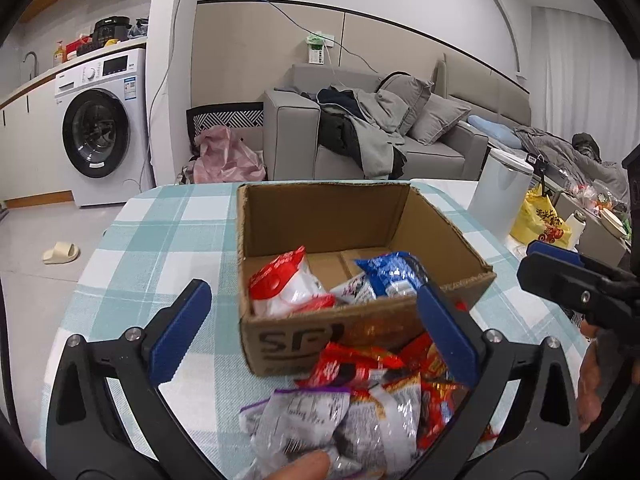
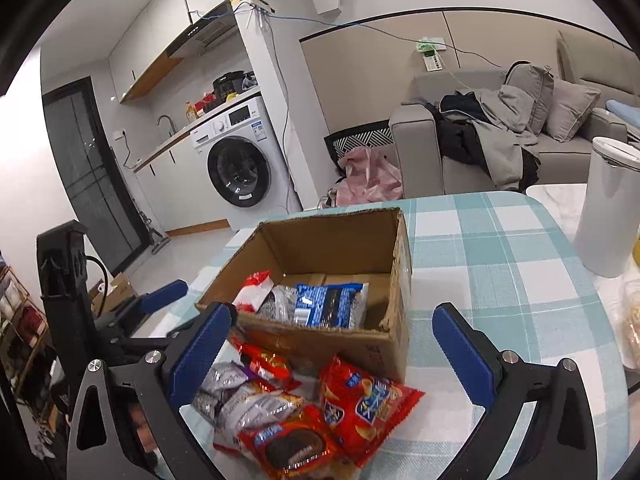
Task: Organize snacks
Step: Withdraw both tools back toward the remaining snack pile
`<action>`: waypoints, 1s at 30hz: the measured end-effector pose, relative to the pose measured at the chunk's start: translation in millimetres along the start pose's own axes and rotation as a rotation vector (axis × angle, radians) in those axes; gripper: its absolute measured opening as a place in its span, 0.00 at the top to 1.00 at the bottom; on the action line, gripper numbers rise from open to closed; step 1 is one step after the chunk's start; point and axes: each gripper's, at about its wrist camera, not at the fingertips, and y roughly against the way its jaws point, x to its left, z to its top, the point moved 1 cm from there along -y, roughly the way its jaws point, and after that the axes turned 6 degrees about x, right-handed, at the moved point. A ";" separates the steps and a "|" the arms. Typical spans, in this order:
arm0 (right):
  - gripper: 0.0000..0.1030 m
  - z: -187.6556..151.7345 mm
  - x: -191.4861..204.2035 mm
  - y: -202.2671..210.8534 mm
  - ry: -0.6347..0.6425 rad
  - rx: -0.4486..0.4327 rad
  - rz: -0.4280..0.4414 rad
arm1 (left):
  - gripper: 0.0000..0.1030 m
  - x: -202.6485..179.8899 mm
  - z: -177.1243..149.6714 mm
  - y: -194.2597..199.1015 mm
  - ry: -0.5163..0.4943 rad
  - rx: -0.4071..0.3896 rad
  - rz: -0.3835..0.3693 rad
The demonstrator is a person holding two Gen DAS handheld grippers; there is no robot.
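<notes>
Both my grippers, left (image 1: 314, 334) and right (image 2: 340, 350), hover spread and empty above snack packets (image 2: 304, 408) beside the cardboard box (image 2: 394, 344).

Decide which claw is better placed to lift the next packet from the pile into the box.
Right, probably: the right claw is open directly over the red chip packet. The left claw is also open, above the silver packet.

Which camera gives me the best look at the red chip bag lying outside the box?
The right wrist view: the red chip bag lies flat with its printed front in full sight before the cardboard box. In the left wrist view only crumpled red wrappers show, partly behind a blue finger, so the bag cannot be identified.
</notes>
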 end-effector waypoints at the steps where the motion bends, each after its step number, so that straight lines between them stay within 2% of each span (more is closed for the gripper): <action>1: 0.00 -2.4 0.4 1.7 0.003 0.005 -0.002 | 0.01 1.8 -3.9 6.1 -0.003 0.003 0.008; 12: 0.00 -36.5 4.7 16.4 0.022 0.069 -0.033 | 0.01 26.2 -41.6 65.1 0.020 0.046 0.083; 16: 0.00 -46.1 7.0 16.2 0.031 0.099 -0.028 | 0.01 35.2 -55.0 81.2 0.057 0.053 0.083; 22: 0.00 -54.9 5.7 18.2 0.033 0.111 -0.038 | 0.01 38.1 -65.5 83.3 0.049 0.084 0.100; 30: 0.00 -60.8 -2.8 6.5 -0.008 0.178 -0.042 | 0.01 32.0 -72.3 68.6 0.040 0.129 0.094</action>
